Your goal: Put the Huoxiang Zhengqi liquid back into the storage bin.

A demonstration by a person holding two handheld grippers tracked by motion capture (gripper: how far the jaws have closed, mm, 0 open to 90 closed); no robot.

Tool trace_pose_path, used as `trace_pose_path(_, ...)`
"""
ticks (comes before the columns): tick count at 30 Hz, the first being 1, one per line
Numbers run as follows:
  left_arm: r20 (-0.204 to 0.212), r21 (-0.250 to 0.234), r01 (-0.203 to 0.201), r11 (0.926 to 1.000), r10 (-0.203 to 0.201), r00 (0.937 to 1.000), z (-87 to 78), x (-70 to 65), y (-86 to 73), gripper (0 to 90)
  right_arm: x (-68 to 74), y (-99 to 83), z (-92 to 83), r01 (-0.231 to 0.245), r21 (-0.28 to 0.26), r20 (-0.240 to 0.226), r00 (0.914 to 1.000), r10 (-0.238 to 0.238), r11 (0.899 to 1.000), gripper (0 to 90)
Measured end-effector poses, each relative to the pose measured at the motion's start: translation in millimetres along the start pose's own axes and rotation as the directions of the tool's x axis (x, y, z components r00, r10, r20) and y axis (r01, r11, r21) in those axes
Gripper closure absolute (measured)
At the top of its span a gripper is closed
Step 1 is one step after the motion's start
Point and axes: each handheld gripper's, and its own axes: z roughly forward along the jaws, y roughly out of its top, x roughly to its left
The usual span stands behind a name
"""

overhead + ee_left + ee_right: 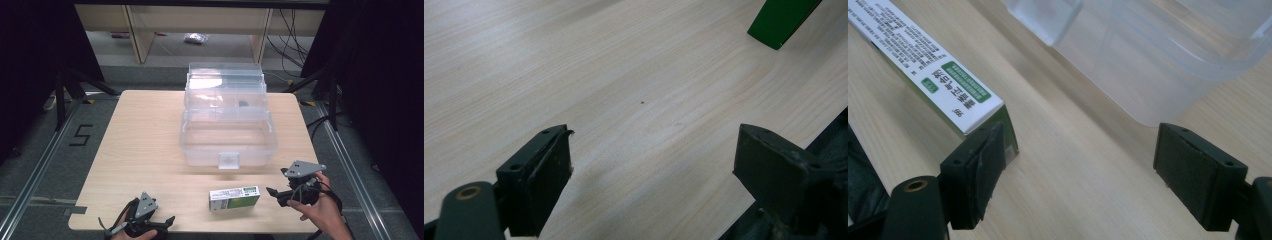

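Carton [234, 197] btwn grippers, clear bin [228, 145] behind

Pale wood surface [145, 145] carries clear plastic box [227, 142], open, beyond right tongs [274, 194]; green-white carton [234, 197] lies btwn both tongs, nearer right.

A pale wooden table [145, 150] stands on grey floor [45, 135] marked with a black "5" [81, 135] at nine o'clock, a metal rail [30, 190] running past it, light wood shelving [200, 25] at twelve, black cables [290, 40] at one, and dark curtains [380, 75] at both sides.
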Motion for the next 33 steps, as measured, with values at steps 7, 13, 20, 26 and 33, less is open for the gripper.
trace_pose_path(7, 0.0, 0.001, 0.001, 1.0, -0.001, 1.0, -0.2, 0.1, 0.0, 14.7, 10.1, 13.2, -2.1, 0.036, 0.021, -0.017, 0.9992, -0.035, 0.999, 22.0)
trace_pose_path(13, -0.002, 0.0, 0.0, 1.0, 0.0, 1.0, -0.2, -0.1, -0.1, 14.8, 11.1, 18.7, -1.5, 0.081, 0.024, -0.024, 0.9965, -0.08, 0.996, 22.0)
trace_pose_path(20, -0.012, 0.01, -0.015, 0.9998, 0.015, 0.9998, -0.2, 1.7, 0.1, 14.8, 17.7, 31.4, -0.3, 0.114, 0.041, -0.045, 0.9927, -0.112, 0.993, 21.8)
trace_pose_path(26, -0.012, 0.013, -0.018, 0.9998, 0.018, 0.9998, -0.6, 1.8, 0.1, 14.7, 23.3, 43.0, 7.2, 0.188, 0.045, -0.084, 0.9794, -0.184, 0.981, 21.1)
trace_pose_path(33, -0.01, 0.01, -0.014, 0.9999, 0.014, 0.9999, -0.6, 1.2, 0.1, 14.8, 34.2, 51.9, 14.6, 0.224, 0.071, -0.127, 0.9686, -0.214, 0.972, 20.8)
